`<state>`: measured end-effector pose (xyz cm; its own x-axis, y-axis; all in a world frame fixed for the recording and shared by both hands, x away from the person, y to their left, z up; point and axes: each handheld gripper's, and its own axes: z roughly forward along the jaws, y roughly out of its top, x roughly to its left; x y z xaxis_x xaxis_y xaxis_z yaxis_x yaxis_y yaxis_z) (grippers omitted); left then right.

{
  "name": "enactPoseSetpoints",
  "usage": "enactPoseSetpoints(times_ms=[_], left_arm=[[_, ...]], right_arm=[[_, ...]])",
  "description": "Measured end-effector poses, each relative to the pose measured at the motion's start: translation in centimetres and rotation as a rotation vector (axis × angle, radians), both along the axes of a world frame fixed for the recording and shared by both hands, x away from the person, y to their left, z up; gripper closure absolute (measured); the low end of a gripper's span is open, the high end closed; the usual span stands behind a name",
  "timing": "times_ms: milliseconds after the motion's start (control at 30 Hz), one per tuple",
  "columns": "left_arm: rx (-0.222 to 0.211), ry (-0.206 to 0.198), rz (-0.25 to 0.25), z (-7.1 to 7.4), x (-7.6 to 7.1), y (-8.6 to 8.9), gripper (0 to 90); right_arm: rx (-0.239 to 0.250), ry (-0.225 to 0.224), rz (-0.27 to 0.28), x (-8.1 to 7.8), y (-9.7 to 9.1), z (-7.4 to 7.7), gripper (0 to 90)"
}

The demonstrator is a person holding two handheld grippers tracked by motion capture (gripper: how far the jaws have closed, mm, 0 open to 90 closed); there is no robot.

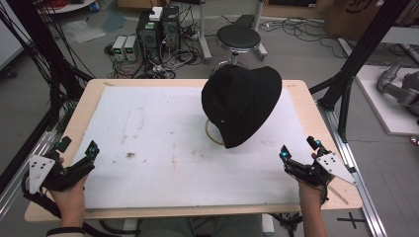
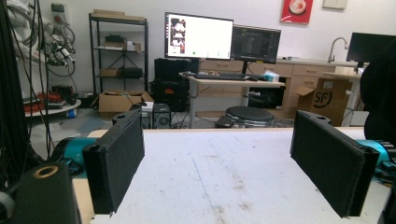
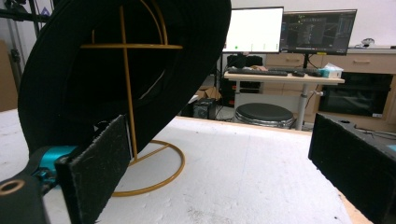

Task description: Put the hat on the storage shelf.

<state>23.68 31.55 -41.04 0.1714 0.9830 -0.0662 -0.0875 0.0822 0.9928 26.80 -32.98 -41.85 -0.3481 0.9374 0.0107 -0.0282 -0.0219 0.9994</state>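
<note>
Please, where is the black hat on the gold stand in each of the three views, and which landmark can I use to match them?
High view: the black hat sits right of centre, toward the table's far edge.
Left gripper view: a dark shape at the right edge, probably the hat.
Right gripper view: the hat fills the upper left, hanging on its gold stand.
Shared landmark: the round black stool beyond the table.

Round black stool (image 1: 238, 38) behind table (image 1: 306, 106); monitors (image 2: 198, 36) on desk (image 2: 233, 81).
</note>
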Motion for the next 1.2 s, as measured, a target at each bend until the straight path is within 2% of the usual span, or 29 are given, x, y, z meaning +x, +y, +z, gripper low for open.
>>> enactPoseSetpoints(times_ms=[533,767,1200], left_arm=[[0.002,-0.002,-0.013,-0.11,-0.09,-0.52,17.6],[0.009,-0.011,-0.037,-0.26,-0.09,-0.75,17.6],[-0.015,-0.025,-0.082,-0.02,-0.05,-0.04,17.7]], right_arm=[[-0.006,0.0,0.006,-0.03,0.05,-0.01,5.5],[-0.007,-0.005,0.009,0.06,0.43,0.09,5.5],[-0.01,-0.012,0.015,-0.03,0.53,0.07,5.5]])
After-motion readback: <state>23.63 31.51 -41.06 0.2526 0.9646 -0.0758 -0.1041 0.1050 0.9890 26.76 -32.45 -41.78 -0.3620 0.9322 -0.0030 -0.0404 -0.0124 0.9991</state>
